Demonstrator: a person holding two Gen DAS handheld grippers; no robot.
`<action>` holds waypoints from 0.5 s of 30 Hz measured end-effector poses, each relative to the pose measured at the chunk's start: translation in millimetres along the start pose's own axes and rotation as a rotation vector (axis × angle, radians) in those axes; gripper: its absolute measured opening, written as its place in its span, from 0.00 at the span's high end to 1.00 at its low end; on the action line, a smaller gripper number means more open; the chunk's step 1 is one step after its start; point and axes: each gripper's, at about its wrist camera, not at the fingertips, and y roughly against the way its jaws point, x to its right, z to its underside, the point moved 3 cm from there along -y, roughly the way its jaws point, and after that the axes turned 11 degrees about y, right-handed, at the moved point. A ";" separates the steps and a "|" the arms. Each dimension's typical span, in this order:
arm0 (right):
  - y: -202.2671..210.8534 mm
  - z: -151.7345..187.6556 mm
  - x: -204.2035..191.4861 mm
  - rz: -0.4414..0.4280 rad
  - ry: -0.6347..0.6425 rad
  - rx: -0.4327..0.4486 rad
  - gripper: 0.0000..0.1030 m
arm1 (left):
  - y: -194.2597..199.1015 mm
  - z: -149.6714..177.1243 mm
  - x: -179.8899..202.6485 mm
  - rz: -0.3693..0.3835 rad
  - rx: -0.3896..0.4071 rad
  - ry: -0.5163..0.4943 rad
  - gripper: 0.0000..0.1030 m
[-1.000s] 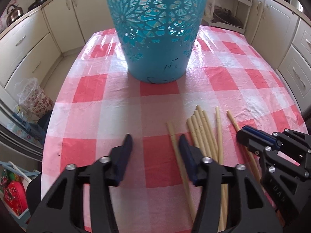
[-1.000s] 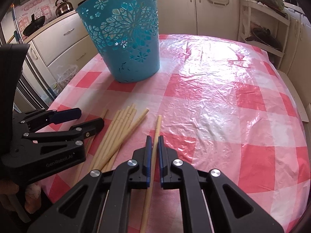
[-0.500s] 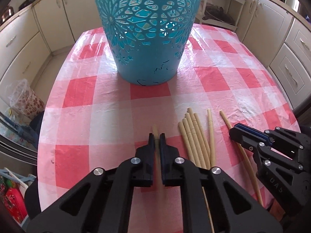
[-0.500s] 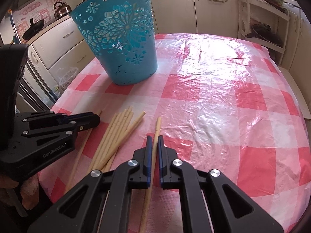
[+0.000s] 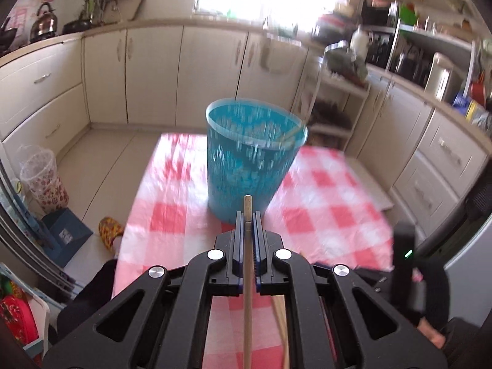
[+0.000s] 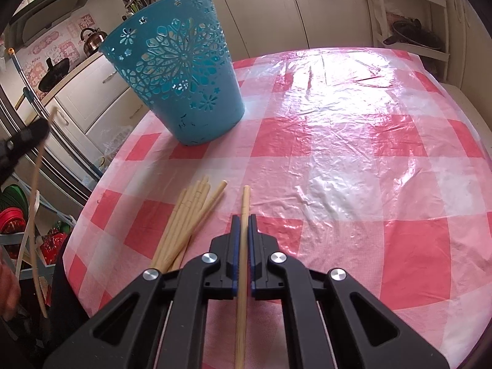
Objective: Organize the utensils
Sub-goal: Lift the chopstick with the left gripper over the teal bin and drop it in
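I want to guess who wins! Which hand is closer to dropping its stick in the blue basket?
Probably the left. The left gripper holds its chopstick raised and aimed at the blue basket. The right gripper grips its chopstick low by the table.

I see a turquoise plastic basket with cut-out flower patterns (image 6: 181, 77) on the round table's red-and-white checked plastic cloth (image 6: 353, 160). Pale tan wooden chopsticks (image 6: 190, 215) lie near the table's front-left edge. My black left gripper (image 5: 247, 218) and black right gripper (image 6: 243, 224) have blue finger pads (image 6: 235, 240). Behind, cream kitchen cabinets (image 5: 147, 73); at left, a dark metal kettle (image 6: 92, 40) against pink-patterned wall tiles (image 6: 66, 52).
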 end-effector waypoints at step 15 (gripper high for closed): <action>1.0 1.3 5.7 -0.035 -0.032 0.006 0.96 | 50.1 -119.3 51.2 0.120 0.323 -0.018 0.95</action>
